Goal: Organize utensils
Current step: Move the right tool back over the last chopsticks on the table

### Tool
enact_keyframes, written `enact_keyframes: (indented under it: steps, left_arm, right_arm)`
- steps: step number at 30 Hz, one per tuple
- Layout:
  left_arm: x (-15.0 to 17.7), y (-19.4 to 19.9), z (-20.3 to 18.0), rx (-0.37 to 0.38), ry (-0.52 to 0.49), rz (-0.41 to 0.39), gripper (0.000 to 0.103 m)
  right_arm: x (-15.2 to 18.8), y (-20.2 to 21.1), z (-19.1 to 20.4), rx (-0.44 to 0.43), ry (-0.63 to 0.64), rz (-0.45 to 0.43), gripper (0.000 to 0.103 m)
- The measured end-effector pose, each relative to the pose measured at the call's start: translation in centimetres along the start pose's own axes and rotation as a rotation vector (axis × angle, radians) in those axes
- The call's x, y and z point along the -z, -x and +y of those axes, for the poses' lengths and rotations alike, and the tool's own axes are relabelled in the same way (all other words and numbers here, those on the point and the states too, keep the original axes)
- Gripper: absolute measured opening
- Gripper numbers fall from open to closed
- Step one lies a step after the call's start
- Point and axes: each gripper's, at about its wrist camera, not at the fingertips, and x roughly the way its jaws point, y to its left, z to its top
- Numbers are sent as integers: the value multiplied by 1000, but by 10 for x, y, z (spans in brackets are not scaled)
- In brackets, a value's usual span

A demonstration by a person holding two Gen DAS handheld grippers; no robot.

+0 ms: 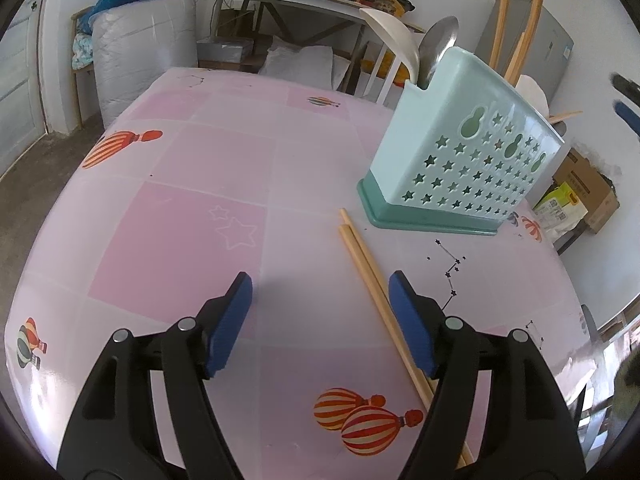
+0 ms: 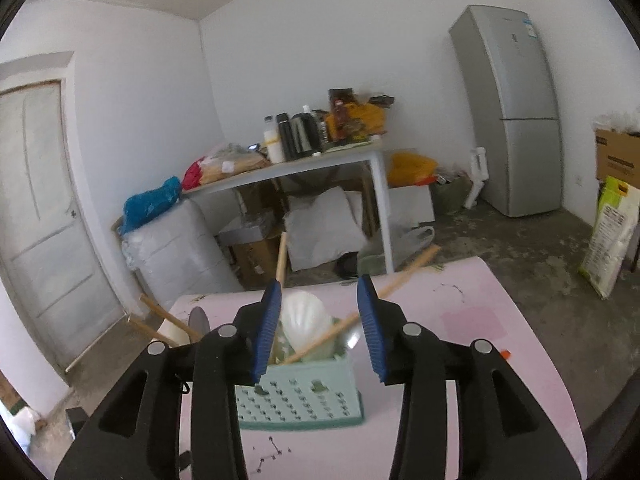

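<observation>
A mint green utensil caddy (image 1: 464,152) with star holes stands on the pink tablecloth (image 1: 224,168). It holds a metal spoon (image 1: 440,40), a white spoon (image 1: 396,36) and wooden chopsticks (image 1: 528,32). A pair of chopsticks (image 1: 372,280) lies loose on the cloth in front of the caddy, just inside the right finger of my left gripper (image 1: 320,280), which is open and holds nothing. My right gripper (image 2: 319,282) hovers open just above the caddy (image 2: 300,396). A chopstick (image 2: 328,338) leans in the caddy beside a white spoon (image 2: 304,316); the pads touch neither.
Beyond the table's far edge stands a white side table (image 2: 320,164) crowded with bottles and bags, with bundles and boxes underneath. A grey fridge (image 2: 516,112) is at the back right, a door (image 2: 40,208) at the left. Cardboard boxes (image 1: 584,188) sit on the floor to the right.
</observation>
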Motion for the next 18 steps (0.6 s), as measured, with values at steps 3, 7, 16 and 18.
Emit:
enact_keyframes:
  steps: [3,7,16,18]
  left_arm:
    - [0,0,-2,-10,-7,3,67]
    - [0,-1,-7,-34,-37,15,67]
    - [0,0,-12,-58,-74,33,67]
    - [0,2,-8,-40,-56,28,67]
  right_arm:
    - [14,13,-9,-18,-47,23,39]
    - [64,0,5,-121,-36,241,39]
    - [176,-54,60,-283,74,706,27]
    - [185,-60,69,-303,95,736,21]
